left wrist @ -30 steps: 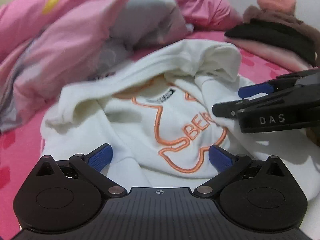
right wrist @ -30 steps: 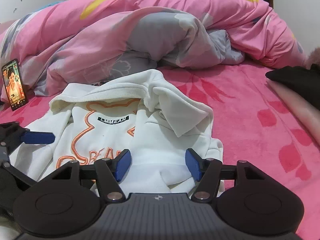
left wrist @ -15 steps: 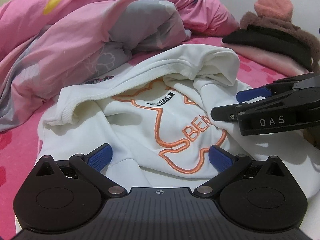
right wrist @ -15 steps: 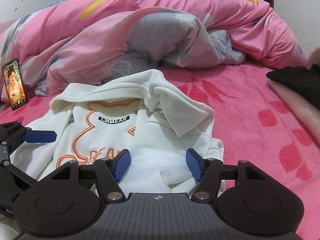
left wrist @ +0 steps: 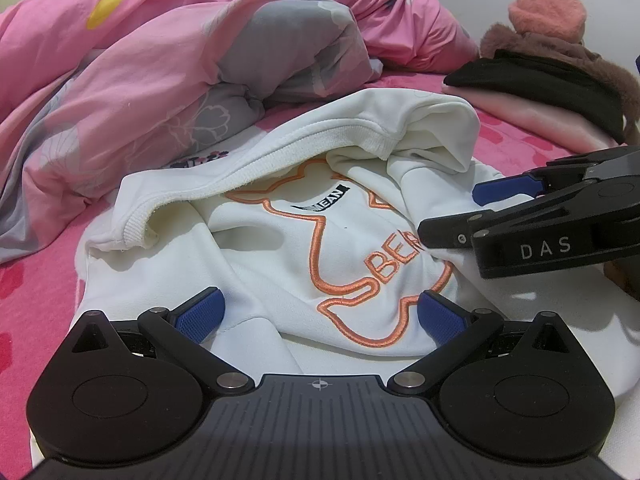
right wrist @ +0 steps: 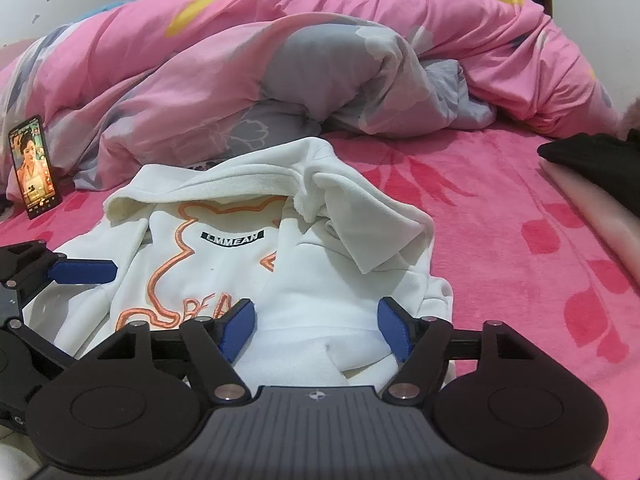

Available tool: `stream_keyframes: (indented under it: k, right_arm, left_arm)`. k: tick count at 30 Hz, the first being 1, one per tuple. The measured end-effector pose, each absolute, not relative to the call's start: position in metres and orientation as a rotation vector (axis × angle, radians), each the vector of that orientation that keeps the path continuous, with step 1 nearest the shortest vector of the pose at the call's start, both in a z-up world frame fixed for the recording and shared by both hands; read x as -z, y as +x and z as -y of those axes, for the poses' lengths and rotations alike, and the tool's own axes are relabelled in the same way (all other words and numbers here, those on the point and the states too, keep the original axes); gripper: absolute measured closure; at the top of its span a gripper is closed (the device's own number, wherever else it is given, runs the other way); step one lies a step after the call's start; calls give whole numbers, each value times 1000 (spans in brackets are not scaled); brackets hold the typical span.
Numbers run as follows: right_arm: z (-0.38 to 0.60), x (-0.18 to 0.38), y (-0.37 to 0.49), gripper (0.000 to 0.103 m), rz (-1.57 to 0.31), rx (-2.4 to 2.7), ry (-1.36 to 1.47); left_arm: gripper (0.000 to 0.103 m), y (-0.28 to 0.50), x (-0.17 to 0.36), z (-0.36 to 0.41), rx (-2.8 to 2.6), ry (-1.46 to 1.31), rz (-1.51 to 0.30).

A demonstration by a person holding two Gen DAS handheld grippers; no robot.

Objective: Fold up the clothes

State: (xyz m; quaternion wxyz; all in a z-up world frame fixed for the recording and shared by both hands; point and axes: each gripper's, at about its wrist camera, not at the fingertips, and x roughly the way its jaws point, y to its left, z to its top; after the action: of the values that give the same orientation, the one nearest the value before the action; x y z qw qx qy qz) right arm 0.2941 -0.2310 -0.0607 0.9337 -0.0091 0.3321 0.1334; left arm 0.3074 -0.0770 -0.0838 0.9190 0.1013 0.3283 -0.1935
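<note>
The white top (left wrist: 280, 256) lies bunched on the pink bed (right wrist: 500, 216), with its ribbed hem flopped over the orange bear picture. A second ago the left view was blurry and tipped; now it is sharp and level, so the left gripper (left wrist: 320, 314) has slowed down and come to rest low over the top. The top itself looks the same in both views as it did then. The right view has hardly shifted at all.

The left gripper's blue pads are wide apart with nothing between them. The right gripper (right wrist: 316, 330) is spread apart too, and holds nothing. Both sit right over the near edge of the top.

I think the top is only partly folded, because it is lumpy and the hem is crooked. It could be a fold just let go, or a grab about to come. I cannot tell which.

The near edge of the top hides under both grippers. The word on the chest is cut off by the right gripper in the left view. The sleeves are tucked away somewhere. The stack (left wrist: 552, 92) of other clothes runs off the picture.
</note>
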Motion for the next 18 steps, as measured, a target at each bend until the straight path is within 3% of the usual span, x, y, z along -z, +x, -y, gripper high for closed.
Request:
stream_keyframes:
  k: [18]
  right_arm:
    - [225,63,295,19,-684,-295,-52]
  left_arm:
    - [0,307,83,76,396,210,-673]
